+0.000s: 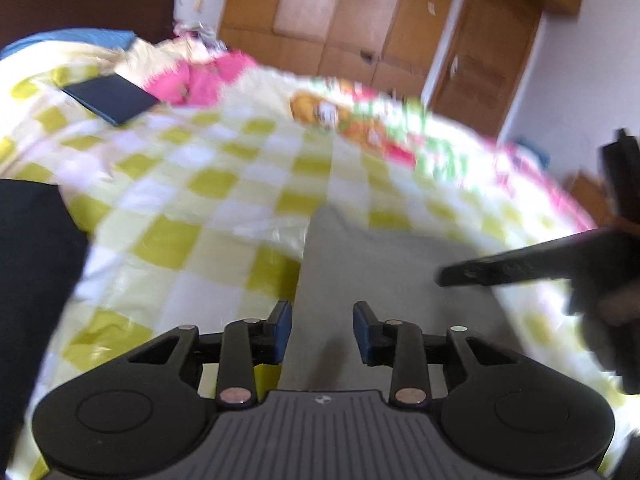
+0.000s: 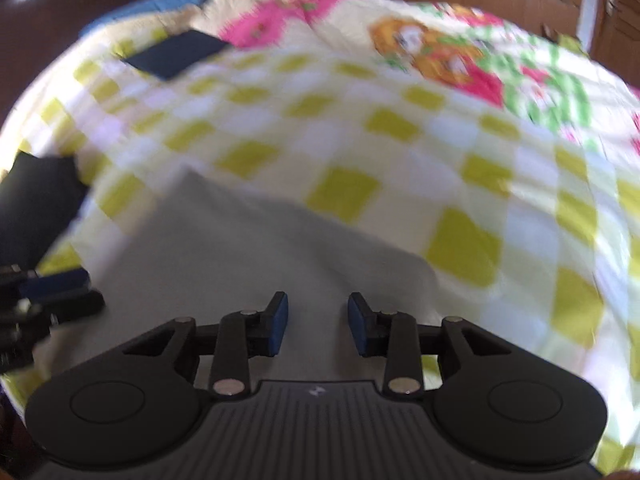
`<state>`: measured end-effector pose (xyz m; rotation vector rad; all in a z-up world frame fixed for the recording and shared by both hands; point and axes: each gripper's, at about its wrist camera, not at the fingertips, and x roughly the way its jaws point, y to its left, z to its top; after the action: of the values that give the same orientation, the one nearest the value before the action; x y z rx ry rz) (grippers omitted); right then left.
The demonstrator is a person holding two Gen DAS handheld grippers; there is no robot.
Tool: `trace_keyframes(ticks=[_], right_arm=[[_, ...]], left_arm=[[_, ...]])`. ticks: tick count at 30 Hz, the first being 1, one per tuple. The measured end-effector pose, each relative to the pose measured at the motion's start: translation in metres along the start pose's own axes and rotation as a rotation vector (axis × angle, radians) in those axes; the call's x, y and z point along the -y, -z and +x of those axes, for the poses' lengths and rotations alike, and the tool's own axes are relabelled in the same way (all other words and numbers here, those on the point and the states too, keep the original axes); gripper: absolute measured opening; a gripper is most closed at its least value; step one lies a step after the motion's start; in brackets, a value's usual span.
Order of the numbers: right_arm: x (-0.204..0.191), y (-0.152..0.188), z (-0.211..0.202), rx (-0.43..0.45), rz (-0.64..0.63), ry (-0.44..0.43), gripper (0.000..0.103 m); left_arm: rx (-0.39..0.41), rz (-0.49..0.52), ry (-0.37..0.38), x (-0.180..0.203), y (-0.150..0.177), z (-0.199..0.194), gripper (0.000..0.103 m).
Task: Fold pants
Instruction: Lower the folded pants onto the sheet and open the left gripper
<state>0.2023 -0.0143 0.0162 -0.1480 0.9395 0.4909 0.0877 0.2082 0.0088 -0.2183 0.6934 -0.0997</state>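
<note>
Far left on the checked bedspread (image 1: 208,184) lies a dark folded garment (image 1: 110,98), flat, well apart from me; another dark cloth (image 1: 28,280) fills the near left edge. My left gripper (image 1: 322,330) hangs over the left edge of the grey pants (image 1: 384,280), jaws partly apart, nothing pinched between the pads. The pants lie flat on the bedspread, near, in the middle, looks folded, blur makes it hard to tell. My right gripper (image 2: 318,322) sits over the same grey cloth toward its right part, jaws partly apart too, holding nothing. Wooden wardrobe (image 1: 360,12) far behind.
</note>
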Motion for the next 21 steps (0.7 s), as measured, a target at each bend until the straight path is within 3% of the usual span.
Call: trace_keyframes(ticks=[2, 4, 8, 13, 16, 18, 21], right_arm=[[0.019, 0.014, 0.01, -0.022, 0.048, -0.002, 0.029], [0.029, 0.014, -0.001, 0.016, 0.091, -0.025, 0.03], [0.027, 0.009, -0.031, 0.13, 0.069, 0.006, 0.037], [0.016, 0.013, -0.037, 0.185, 0.043, -0.103, 0.035], [0.01, 0.033, -0.04, 0.133, 0.059, -0.14, 0.035], [0.002, 0.056, -0.056, 0.151, 0.035, -0.161, 0.037], [-0.021, 0.091, -0.065, 0.112, -0.116, -0.166, 0.039]], left_arm=[[-0.07, 0.019, -0.026, -0.001, 0.009, 0.022, 0.048], [-0.084, -0.01, -0.011, -0.005, 0.012, 0.023, 0.049], [-0.023, 0.061, -0.053, 0.005, -0.005, 0.002, 0.05], [-0.013, 0.184, -0.072, 0.023, -0.028, 0.028, 0.054], [-0.062, 0.234, -0.071, 0.03, -0.026, 0.049, 0.054], [-0.096, 0.26, -0.076, 0.033, -0.019, 0.058, 0.056], [-0.108, 0.268, -0.087, 0.037, -0.01, 0.057, 0.059]])
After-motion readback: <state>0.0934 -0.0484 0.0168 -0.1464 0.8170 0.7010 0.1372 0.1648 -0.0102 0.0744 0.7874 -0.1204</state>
